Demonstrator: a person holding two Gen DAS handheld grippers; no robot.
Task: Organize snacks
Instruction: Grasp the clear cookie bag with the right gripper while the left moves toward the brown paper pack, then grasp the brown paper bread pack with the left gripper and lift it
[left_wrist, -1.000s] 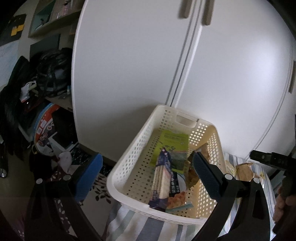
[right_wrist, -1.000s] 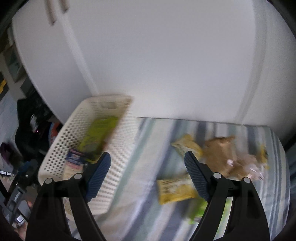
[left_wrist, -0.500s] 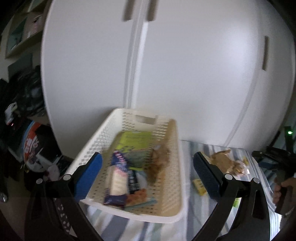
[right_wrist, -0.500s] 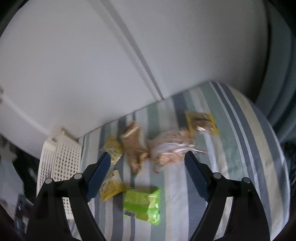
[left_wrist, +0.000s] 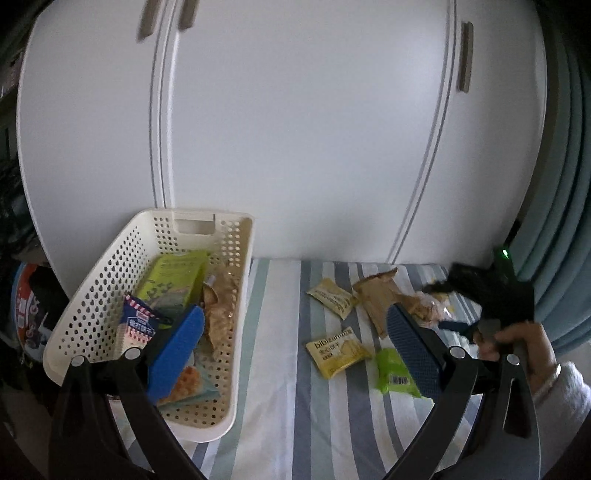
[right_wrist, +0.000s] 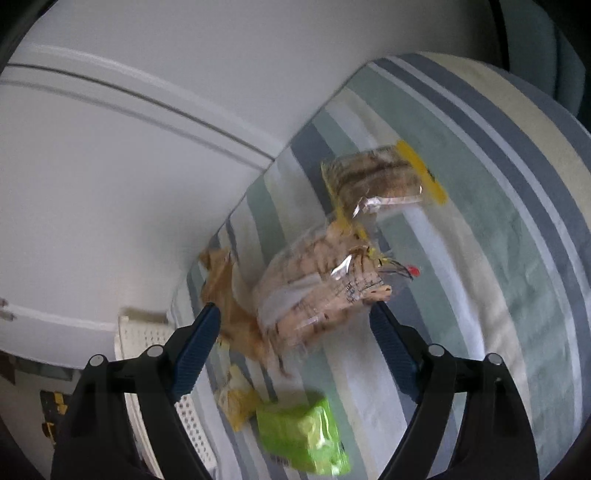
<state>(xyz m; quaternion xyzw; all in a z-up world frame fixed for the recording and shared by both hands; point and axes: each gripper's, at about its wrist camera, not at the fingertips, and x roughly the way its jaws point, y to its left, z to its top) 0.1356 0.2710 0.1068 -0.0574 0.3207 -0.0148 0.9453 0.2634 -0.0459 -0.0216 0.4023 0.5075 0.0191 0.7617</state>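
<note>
- My left tool (left_wrist: 295, 345) hangs with its blue pads wide apart and nothing between them, over the striped bedsheet (left_wrist: 273, 424) beside the white basket (left_wrist: 236, 369).
- My right tool (right_wrist: 295, 336) is also spread open and holds nothing; it frames a clear bag of brown snacks (right_wrist: 314, 291) lying on the sheet.
- In the left view, I see the basket against the white wardrobe (left_wrist: 295, 129), already holding a green pack (left_wrist: 173, 277), a blue-and-white striped pack (left_wrist: 136, 328) and a brown wrapper (left_wrist: 218, 314).
- Loose on the sheet: two yellow packets (left_wrist: 338, 352), a lime-green packet (left_wrist: 393, 373), a brown paper bag (left_wrist: 376, 299).
- A second clear bag with yellow edging (right_wrist: 384, 181) lies beyond the first, near the wardrobe.
- A hand (left_wrist: 517, 343) grips the right tool's dark handle at the left view's right edge.
</note>
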